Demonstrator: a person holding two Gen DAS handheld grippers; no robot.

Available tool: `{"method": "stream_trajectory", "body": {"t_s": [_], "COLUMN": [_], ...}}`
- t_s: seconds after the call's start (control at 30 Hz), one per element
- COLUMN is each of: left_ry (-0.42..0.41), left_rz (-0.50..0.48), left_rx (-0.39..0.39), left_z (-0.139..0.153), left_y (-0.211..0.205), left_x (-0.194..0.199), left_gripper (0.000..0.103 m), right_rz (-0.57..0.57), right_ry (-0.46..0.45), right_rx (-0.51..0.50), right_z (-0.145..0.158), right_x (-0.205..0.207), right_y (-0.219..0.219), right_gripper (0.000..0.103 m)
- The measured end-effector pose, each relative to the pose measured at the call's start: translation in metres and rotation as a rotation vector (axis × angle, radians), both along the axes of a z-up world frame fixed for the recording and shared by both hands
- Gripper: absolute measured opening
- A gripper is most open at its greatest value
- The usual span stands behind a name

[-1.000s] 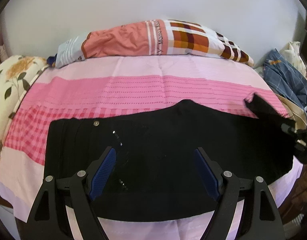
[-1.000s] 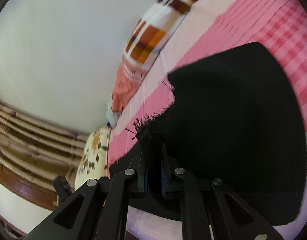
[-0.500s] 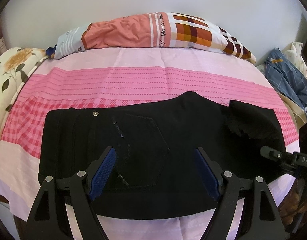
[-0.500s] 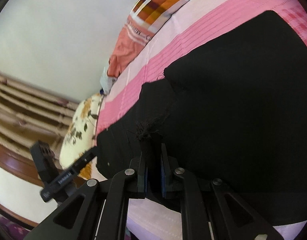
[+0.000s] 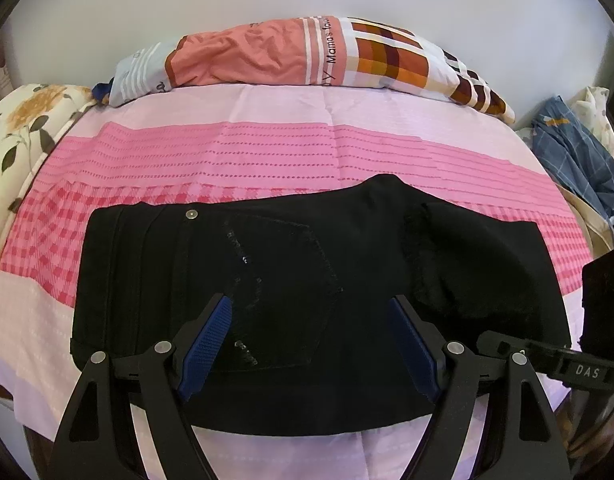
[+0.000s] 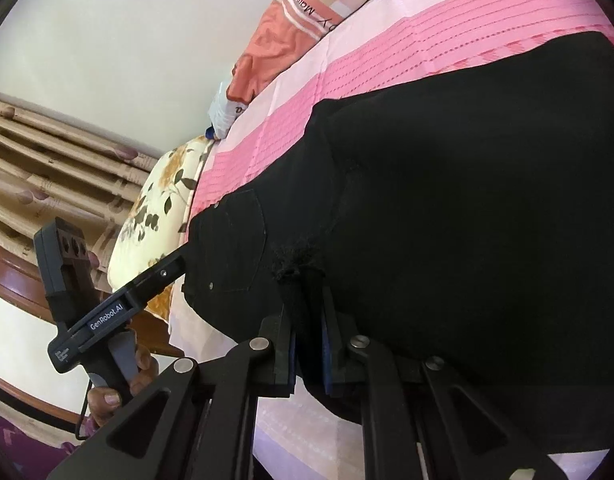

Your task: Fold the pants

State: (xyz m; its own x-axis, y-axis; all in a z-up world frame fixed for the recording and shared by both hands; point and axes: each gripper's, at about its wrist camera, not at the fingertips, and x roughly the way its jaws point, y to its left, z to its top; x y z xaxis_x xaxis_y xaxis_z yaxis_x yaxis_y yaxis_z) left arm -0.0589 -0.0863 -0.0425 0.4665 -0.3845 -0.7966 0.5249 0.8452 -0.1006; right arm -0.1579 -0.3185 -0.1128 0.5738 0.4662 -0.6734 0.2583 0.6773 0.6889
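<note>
Left wrist: pants (image 5: 291,280) hem farther leftward.

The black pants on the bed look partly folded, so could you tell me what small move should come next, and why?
Probably carry the frayed hem a little further toward the waistband and lay it down. The right hand-held gripper is shut on that hem above the black pants, while the left hand-held gripper hangs open over the pocket, gripping nothing.
</note>
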Motion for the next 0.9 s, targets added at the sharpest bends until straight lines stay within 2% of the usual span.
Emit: {"method": "stream_trajectory", "body": {"t_s": [0.2, 0.3, 0.33, 0.43, 0.5, 0.53, 0.7, 0.8, 0.9], "left_ry": [0.016, 0.016, 0.016, 0.02, 0.02, 0.02, 0.008, 0.034, 0.052], "left_rz": [0.005, 0.007, 0.007, 0.009, 0.011, 0.012, 0.023, 0.031, 0.031], "left_rx": [0.002, 0.004, 0.004, 0.005, 0.009, 0.012, 0.007, 0.004, -0.005], "left_z": [-0.004, -0.005, -0.006, -0.006, -0.006, -0.006, -0.005, -0.01, -0.014], "left_y": [0.002, 0.003, 0.003, 0.004, 0.005, 0.005, 0.012, 0.013, 0.013], "left_x": [0.003, 0.002, 0.002, 0.003, 0.004, 0.005, 0.006, 0.009, 0.009], "left_gripper": [0.08, 0.08, 0.08, 0.08, 0.08, 0.08, 0.08, 0.08, 0.08], "right_rz": [0.019, 0.032, 0.038, 0.063, 0.078, 0.056, -0.103, -0.159, -0.146], "right_ry": [0.007, 0.01, 0.007, -0.026, -0.058, -0.082, -0.174, -0.158, -0.142], "right_rx": [0.01, 0.037, 0.065, 0.172, 0.324, 0.367, 0.348, 0.324, 0.339], "right_z": [-0.004, -0.008, -0.01, -0.013, -0.017, -0.016, 0.005, 0.005, -0.002], "right_x": [0.002, 0.004, 0.004, 0.005, 0.005, 0.003, -0.019, -0.028, -0.029], "right_y": [0.006, 0.01, 0.011, 0.013, 0.01, 0.004, -0.051, -0.07, -0.066], "right_gripper": [0.014, 0.02, 0.026, 0.03, 0.037, 0.04, 0.048, 0.048, 0.048]}}
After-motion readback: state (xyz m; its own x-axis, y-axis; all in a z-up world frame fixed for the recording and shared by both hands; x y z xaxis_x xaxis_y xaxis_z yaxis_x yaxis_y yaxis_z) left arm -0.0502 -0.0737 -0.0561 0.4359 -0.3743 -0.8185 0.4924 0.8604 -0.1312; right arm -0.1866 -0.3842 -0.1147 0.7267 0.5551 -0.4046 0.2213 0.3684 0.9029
